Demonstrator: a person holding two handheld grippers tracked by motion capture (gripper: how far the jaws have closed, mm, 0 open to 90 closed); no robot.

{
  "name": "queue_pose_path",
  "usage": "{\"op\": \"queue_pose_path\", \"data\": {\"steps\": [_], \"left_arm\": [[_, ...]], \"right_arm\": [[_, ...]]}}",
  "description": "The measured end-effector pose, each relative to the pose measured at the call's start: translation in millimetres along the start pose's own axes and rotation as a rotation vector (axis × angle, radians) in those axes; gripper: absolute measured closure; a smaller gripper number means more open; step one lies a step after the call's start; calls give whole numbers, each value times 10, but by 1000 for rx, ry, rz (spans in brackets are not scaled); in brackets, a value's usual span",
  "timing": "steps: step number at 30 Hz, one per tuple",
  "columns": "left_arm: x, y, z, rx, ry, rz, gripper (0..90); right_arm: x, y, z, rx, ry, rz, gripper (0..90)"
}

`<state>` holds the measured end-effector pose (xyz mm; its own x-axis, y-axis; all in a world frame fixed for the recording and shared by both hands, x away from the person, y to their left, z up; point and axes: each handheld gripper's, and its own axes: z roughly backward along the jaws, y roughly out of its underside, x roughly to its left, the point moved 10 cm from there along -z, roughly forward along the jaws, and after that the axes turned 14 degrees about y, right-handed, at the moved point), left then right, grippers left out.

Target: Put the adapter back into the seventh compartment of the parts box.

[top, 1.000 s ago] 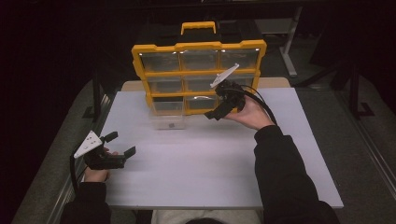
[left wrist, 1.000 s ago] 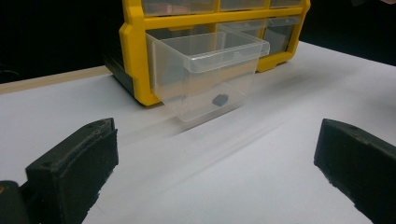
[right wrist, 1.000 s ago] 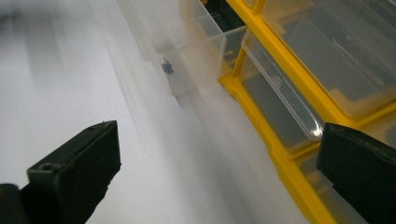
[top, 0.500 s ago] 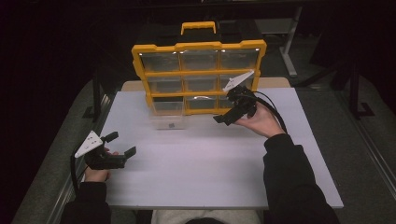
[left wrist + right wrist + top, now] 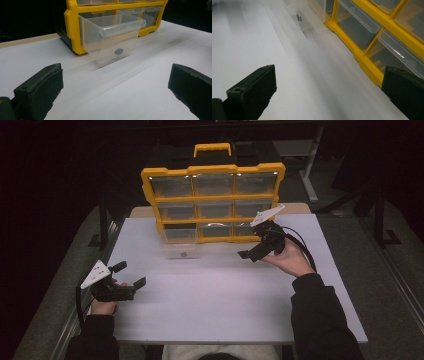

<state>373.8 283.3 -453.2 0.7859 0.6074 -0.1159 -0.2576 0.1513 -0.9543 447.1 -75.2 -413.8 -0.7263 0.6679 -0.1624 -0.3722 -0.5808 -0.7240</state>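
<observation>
Standing at the back of the white table [image 5: 225, 305], the yellow organiser [image 5: 212, 200] faces the person so its clear drawers can be reached. One drawer [image 5: 112, 35], bottom left, is pulled out and tilts down, exposing a small dark part [image 5: 118, 51] inside. Near its bottom right drawers, the right gripper [image 5: 254, 249] hovers with jaws wide and empty. Resting near the table's left edge, the left gripper [image 5: 131, 275] is also wide and empty, aimed at the open drawer. No writing is readable.

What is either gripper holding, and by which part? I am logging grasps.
Nothing is held: the left gripper and the right gripper both stand open and empty.
</observation>
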Motion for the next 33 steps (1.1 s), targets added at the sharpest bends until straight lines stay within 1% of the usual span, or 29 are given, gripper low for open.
{"op": "queue_pose_path", "data": {"steps": [2,4,11,19,23,28,33], "left_arm": [[-1,0,0,1,0,0,0],[0,0,1,1,0,-1,0],[-2,-2,1,0,-1,-2,0],[-3,-1,1,2,-1,-3,0],[-4,-2,1,2,-1,-4,0],[-6,-3,0,2,1,-6,0],[-11,-6,0,1,0,-6,0]], "right_arm": [[-5,20,6,-2,2,-1,0],[-5,77,34,-6,2,-16,0],[-25,229,99,-15,4,-40,0],[-44,428,151,-9,2,-74,0],[-43,503,182,-16,0,-91,0],[-45,597,212,-27,10,-97,0],[-51,686,247,-44,13,-125,0]]}}
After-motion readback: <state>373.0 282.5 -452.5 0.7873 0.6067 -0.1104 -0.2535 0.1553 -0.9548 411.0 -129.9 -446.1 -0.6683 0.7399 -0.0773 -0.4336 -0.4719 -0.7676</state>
